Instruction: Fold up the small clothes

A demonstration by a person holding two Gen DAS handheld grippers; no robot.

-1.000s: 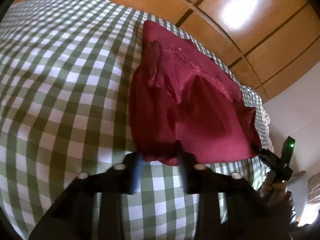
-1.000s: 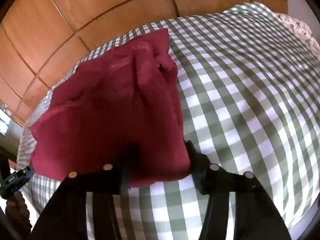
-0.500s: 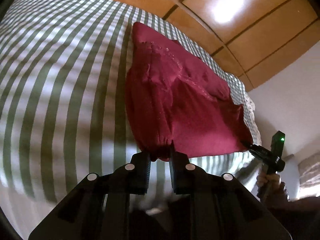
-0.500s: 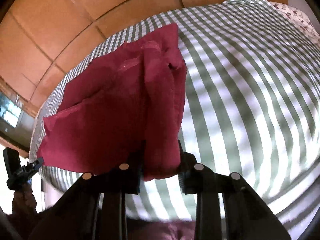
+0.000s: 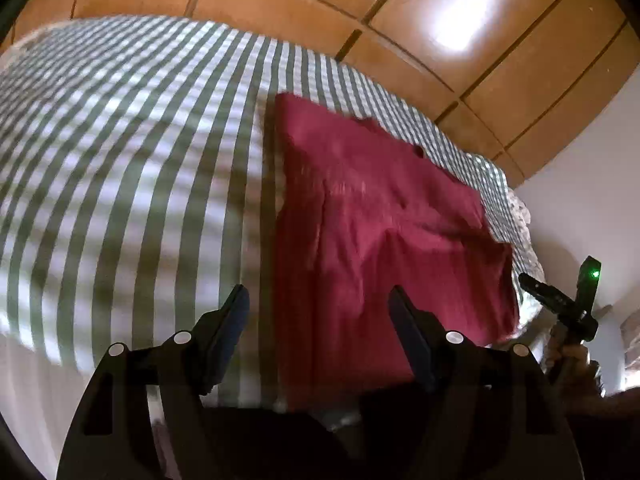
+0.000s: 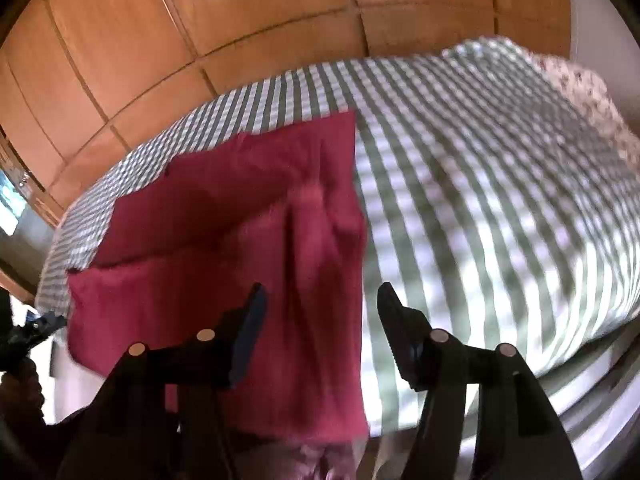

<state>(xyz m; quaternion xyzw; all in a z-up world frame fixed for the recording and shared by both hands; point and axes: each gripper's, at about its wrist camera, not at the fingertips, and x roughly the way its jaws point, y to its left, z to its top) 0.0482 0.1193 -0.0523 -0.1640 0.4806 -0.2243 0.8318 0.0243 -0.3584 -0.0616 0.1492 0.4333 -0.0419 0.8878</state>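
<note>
Both tongs just spread off one red garment point(image 5: 384, 240), left tongs point(image 5: 318, 312), right tongs point(image 6: 320, 312); one checked bed point(image 5: 140, 160)

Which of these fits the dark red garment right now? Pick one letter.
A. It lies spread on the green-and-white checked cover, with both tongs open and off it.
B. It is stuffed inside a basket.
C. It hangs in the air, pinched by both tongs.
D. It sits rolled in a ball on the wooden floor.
A: the dark red garment lies on the checked cover, while the left tongs and right tongs gape, pads clear of cloth.
</note>
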